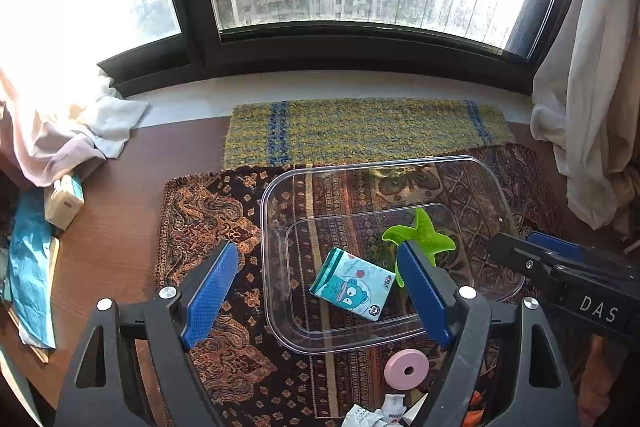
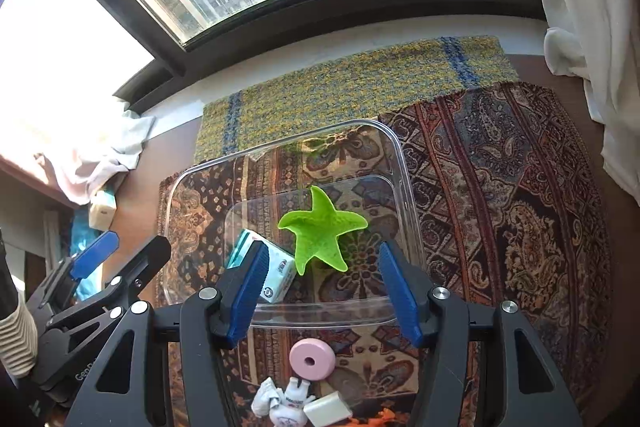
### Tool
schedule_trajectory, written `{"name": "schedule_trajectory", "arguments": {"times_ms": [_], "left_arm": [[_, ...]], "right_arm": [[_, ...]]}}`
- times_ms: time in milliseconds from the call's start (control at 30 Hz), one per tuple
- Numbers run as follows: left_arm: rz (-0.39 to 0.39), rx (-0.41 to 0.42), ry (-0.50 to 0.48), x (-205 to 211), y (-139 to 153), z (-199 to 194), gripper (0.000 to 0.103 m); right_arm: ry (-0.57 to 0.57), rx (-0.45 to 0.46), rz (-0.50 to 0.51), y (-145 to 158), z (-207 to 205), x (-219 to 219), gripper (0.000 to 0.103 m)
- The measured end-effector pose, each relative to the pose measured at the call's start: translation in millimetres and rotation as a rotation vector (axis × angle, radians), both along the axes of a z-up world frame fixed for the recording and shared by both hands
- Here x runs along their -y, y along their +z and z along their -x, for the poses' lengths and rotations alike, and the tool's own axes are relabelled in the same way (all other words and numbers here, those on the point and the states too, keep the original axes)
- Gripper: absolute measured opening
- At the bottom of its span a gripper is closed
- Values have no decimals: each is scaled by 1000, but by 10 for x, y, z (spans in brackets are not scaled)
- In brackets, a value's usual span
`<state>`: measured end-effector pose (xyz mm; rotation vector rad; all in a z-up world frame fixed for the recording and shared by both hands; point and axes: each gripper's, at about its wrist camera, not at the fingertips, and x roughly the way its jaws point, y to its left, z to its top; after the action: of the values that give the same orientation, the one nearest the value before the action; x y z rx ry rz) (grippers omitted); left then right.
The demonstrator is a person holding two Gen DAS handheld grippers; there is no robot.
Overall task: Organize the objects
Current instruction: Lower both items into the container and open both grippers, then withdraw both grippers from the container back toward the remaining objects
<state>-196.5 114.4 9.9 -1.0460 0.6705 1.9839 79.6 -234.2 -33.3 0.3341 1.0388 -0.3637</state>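
A clear plastic tub (image 1: 276, 183) (image 2: 404, 163) stands on a patterned rug. Inside it lie a green starfish (image 1: 424, 233) (image 2: 322, 231) and a teal cartoon tissue pack (image 1: 354, 283) (image 2: 276, 273). In front of the tub lie a pink ring (image 1: 406, 371) (image 2: 312, 359), a small white astronaut figure (image 2: 286, 403) (image 1: 390, 411) and a white block (image 2: 328, 407). My left gripper (image 1: 320, 295) is open and empty over the tub's near left side. My right gripper (image 2: 320, 291) is open and empty above the tub's near edge; it also shows in the left wrist view (image 1: 560, 259).
A patterned rug (image 1: 200, 227) (image 2: 500, 187) and a yellow-green woven mat (image 1: 360, 127) (image 2: 340, 83) cover the brown table under the window. White curtains (image 1: 580, 107) (image 2: 592, 27) hang at the right. Crumpled cloth (image 1: 60, 131), a white box (image 1: 64, 203) and blue paper (image 1: 28, 267) lie at the left.
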Motion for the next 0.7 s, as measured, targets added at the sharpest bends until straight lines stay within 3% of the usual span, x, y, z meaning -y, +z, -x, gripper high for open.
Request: {"name": "schedule_trajectory", "arguments": {"times_ms": [700], "left_arm": [[-14, -25, -46, 395, 93, -232, 88]], "right_arm": [[-44, 24, 30, 93, 385, -272, 58]]}}
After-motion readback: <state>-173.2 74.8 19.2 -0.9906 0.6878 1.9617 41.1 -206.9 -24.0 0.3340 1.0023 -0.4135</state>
